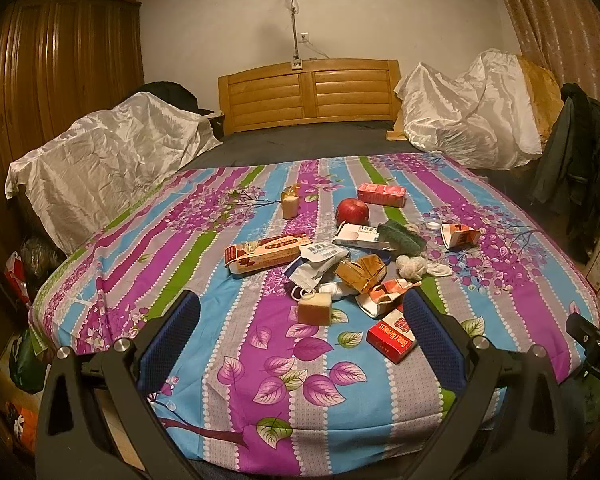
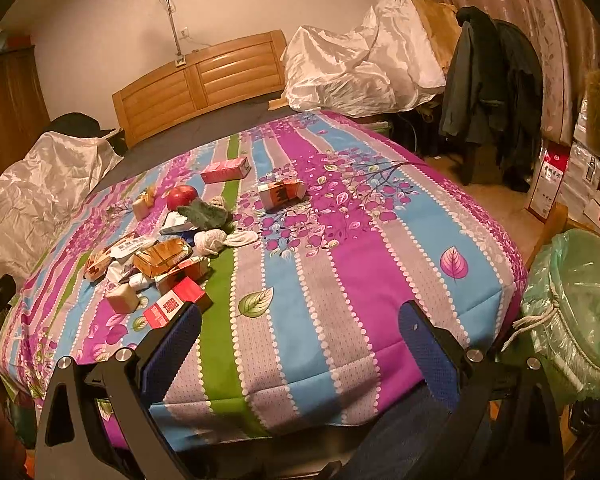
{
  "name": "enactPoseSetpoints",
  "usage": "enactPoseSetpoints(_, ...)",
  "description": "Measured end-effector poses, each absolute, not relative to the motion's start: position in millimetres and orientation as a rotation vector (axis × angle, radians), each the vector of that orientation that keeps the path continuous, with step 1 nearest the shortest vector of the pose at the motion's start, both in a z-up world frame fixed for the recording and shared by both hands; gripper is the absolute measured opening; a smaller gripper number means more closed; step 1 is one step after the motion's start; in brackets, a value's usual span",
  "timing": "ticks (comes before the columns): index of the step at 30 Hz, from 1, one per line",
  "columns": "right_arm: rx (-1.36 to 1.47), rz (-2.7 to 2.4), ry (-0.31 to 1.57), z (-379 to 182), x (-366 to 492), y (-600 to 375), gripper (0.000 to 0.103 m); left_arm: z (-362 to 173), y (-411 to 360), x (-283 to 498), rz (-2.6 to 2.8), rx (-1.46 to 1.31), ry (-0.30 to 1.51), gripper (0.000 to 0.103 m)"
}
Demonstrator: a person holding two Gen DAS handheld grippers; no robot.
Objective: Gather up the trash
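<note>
Both the left gripper (image 1: 300,320) and right gripper (image 2: 300,328) hover with fingers spread wide, holding nothing, above the near edge of the bedspread (image 1: 188,224). The trash (image 1: 355,268) lies scattered mid-spread; the lined bin (image 2: 579,304) stands off its right edge.

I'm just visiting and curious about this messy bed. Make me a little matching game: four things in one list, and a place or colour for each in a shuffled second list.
Things:
1. apple
2. cigarette pack
3. bin with green liner
4. pink carton

Descriptions:
A. beside the bed, off its near right corner
B. round and red, mid-pile
C. nearest the open left hand-held gripper
D. farthest back, toward the headboard

Pairs: 1-B, 2-C, 3-A, 4-D
</note>
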State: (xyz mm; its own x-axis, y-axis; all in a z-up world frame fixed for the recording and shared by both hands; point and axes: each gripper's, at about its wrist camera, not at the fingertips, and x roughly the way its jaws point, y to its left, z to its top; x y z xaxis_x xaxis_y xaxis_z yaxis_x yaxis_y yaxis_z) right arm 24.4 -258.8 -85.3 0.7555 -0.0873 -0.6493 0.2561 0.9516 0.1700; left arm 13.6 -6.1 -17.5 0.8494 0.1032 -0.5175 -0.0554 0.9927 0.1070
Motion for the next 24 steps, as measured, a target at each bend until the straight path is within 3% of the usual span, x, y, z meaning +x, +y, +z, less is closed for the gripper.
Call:
enactPoseSetpoints(8,0.261,-0.172,0.705,-86.5,26.5,-257.4,0.099,-17.4,-4.8,14.2,0.083,0.082,0.55,0.098)
enactPoseSetpoints(24,-0.079,0.212,0.85,-125.2,87.0,-176.4,0.099,-79.4,117.9,83.5,-0.045,0.023,0.777,0.098)
